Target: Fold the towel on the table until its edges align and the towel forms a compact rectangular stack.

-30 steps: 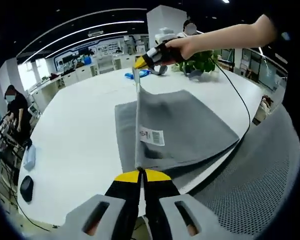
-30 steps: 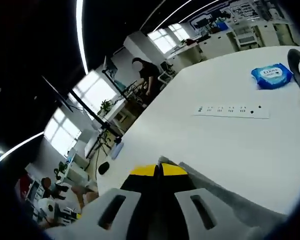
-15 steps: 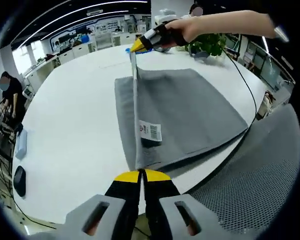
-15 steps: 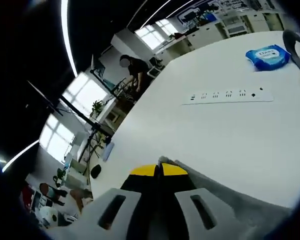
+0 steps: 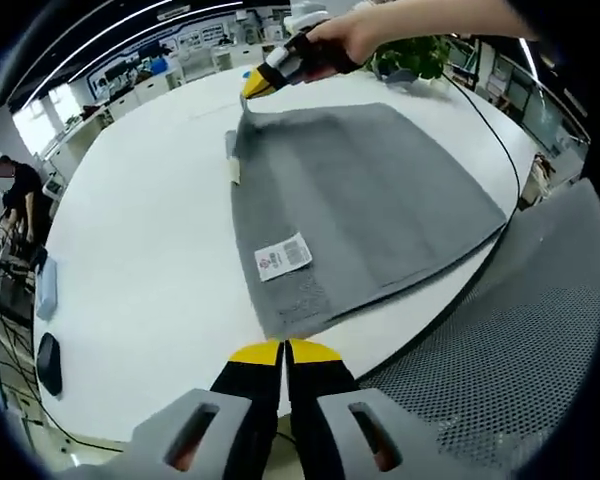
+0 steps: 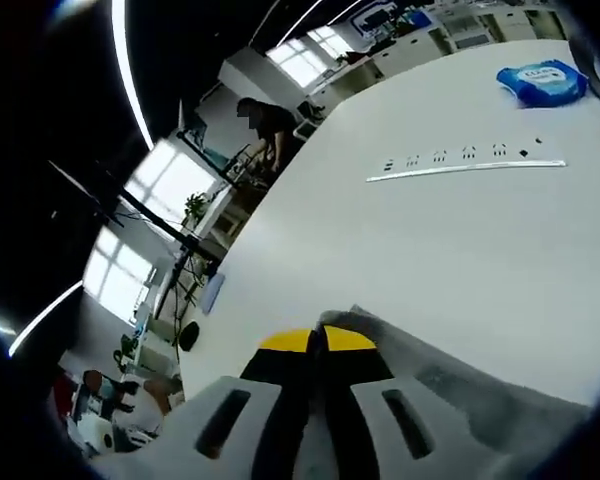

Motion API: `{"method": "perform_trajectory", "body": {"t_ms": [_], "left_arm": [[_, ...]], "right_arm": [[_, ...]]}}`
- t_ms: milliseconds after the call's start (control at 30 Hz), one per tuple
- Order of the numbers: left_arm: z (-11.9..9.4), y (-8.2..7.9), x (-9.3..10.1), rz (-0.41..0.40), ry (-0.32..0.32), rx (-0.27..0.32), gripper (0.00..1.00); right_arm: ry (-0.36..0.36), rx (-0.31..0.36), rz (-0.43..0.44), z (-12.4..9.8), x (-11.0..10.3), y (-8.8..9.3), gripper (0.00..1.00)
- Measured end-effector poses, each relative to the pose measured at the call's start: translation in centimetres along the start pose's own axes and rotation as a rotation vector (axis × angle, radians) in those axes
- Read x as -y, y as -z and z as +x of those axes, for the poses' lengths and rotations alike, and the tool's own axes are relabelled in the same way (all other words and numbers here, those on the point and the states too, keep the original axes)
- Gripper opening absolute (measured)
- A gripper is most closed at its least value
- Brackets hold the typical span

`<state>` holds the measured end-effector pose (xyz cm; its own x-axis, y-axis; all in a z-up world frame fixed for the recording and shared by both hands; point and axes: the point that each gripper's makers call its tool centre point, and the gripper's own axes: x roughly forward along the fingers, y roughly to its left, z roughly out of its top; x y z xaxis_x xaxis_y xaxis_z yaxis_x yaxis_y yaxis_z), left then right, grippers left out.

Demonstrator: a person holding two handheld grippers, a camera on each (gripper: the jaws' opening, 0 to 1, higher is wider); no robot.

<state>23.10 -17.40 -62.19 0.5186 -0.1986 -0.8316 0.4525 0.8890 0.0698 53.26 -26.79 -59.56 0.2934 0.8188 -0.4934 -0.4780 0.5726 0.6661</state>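
Left gripper view: left gripper (image 5: 283, 350) with yellow tips pressed together, nothing seen between them, just off the near corner of the grey rectangular towel (image 5: 360, 210), which lies folded flat on the white round table (image 5: 140, 260) with a white barcode label (image 5: 282, 257) facing up. Right gripper (image 5: 258, 80), held in a hand (image 5: 355, 30) at the far corner, jaws closed on the towel's edge. Right gripper view: right gripper's jaws together, grey cloth pinched at the tips, white power strip (image 6: 465, 165) and blue wipes packet (image 6: 542, 82) well beyond.
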Motion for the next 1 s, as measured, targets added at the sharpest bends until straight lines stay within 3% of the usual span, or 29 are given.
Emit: {"method": "perform_trajectory", "body": {"t_ms": [167, 300, 333, 367, 400, 467, 533, 600, 667, 700, 800, 833, 867, 933, 1000], "left_arm": [[0.0, -0.3, 0.3, 0.045, -0.001, 0.003, 0.02], [-0.5, -2.1, 0.5, 0.078, -0.009, 0.081, 0.03], [-0.5, -2.4, 0.5, 0.077, -0.01, 0.092, 0.05], [-0.6, -3.5, 0.8, 0.071, 0.007, 0.143, 0.06], [-0.7, -3.8, 1.0, 0.08, 0.015, 0.152, 0.07], [-0.9, -4.0, 1.2, 0.12, 0.005, 0.153, 0.07], [-1.5, -4.9, 1.0, 0.166, -0.038, 0.181, 0.07], [-2.1, -6.0, 1.3, 0.174, -0.043, 0.229, 0.07], [-2.9, -7.0, 2.4, 0.173, -0.022, 0.244, 0.07], [-3.3, -7.8, 3.4, 0.212, -0.001, 0.256, 0.07], [-4.5, -9.8, 5.2, 0.291, -0.018, 0.263, 0.07], [-5.0, -10.6, 5.9, 0.279, -0.013, 0.276, 0.07], [-5.3, -11.5, 6.7, 0.259, 0.007, 0.306, 0.06], [-6.0, -13.4, 9.5, 0.124, 0.115, 0.363, 0.02], [-6.3, -14.9, 11.6, 0.144, 0.167, 0.385, 0.01]], "right_arm": [[0.009, -0.005, -0.001, -1.1, 0.9, 0.4, 0.04], [0.006, -0.006, -0.001, -2.5, 1.3, 0.7, 0.05], [0.004, -0.033, -0.052, -3.1, 1.4, 1.0, 0.06], [0.009, -0.057, -0.098, -3.5, 1.6, 1.4, 0.07], [0.029, -0.107, -0.18, -4.4, 2.2, 2.1, 0.08], [0.053, -0.146, -0.29, -5.9, 2.9, 2.8, 0.09], [0.046, -0.165, -0.312, -7.4, 3.1, 3.6, 0.09], [0.041, -0.19, -0.362, -8.9, 3.2, 4.4, 0.09], [0.034, -0.204, -0.425, -10.6, 3.0, 4.9, 0.09], [0.027, -0.21, -0.465, -11.5, 2.9, 5.1, 0.09], [0.039, -0.254, -0.61, -13.6, 2.9, 5.9, 0.08], [0.053, -0.276, -0.665, -14.2, 3.2, 6.1, 0.08], [0.08, -0.304, -0.734, -15.0, 3.7, 6.4, 0.07], [0.082, -0.335, -0.828, -16.2, 3.8, 7.1, 0.07], [0.08, -0.38, -0.933, -17.3, 4.0, 8.0, 0.06]]}}
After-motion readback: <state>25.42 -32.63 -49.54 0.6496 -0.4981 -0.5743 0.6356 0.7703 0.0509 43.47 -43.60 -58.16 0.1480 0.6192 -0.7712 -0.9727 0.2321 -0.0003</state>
